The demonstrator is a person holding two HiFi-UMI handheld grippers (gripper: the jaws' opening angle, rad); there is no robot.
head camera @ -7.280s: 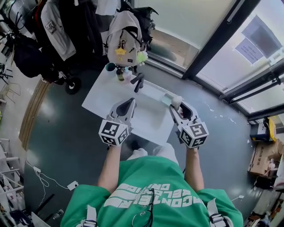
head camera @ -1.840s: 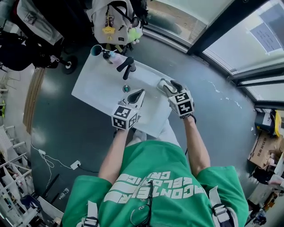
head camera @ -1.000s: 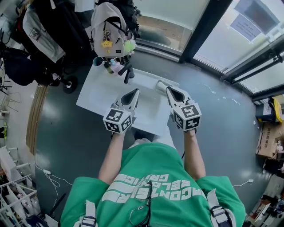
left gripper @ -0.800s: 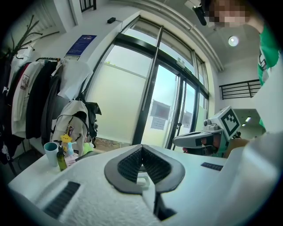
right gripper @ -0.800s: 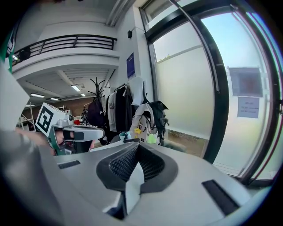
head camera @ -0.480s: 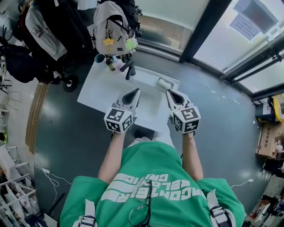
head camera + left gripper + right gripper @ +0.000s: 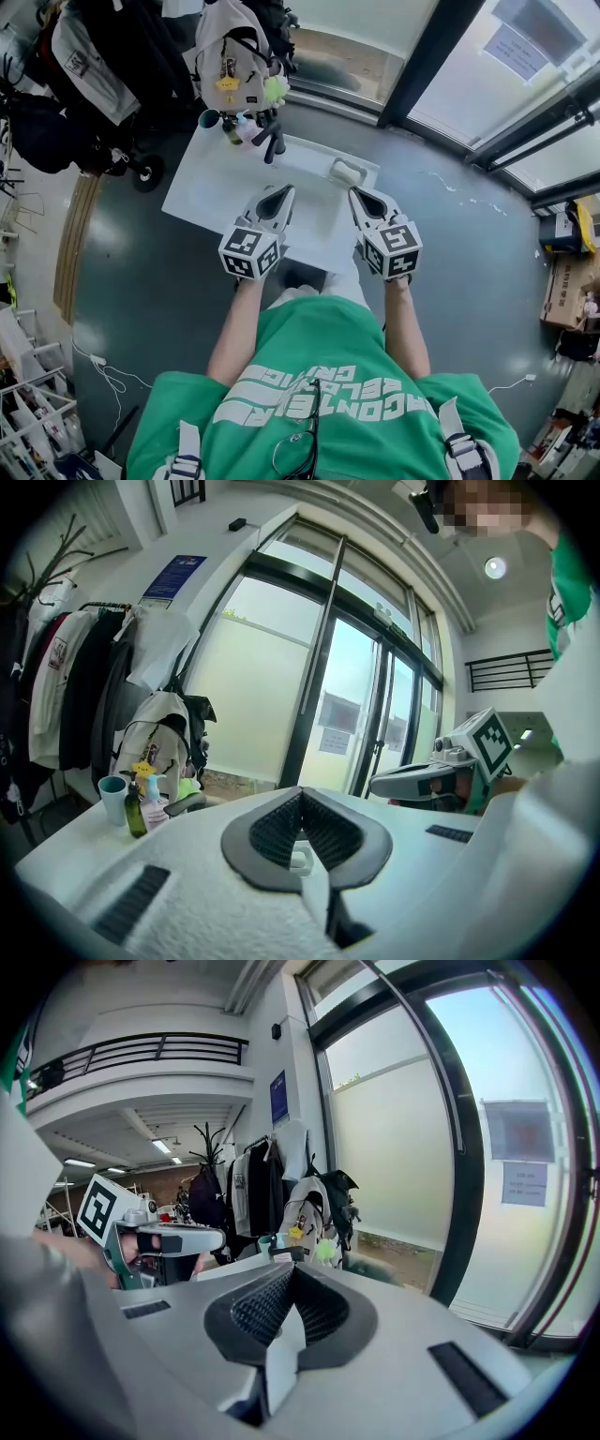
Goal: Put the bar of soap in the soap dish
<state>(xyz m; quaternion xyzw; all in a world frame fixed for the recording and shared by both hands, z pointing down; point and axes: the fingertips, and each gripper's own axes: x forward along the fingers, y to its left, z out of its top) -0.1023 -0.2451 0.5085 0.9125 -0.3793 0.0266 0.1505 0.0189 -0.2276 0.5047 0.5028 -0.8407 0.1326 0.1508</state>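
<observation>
Left gripper and right gripper are pressed together, empty; the bar of soap lies lengthwise in the soap dish.

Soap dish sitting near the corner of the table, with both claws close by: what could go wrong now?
The soap dish sits close to the far right corner of the white table. The shut right claw points toward it, so a careless push might slide it off the edge. At the far left corner a cup and pump bottles stand bunched together; a sweep of the left claw could tip them.
</observation>
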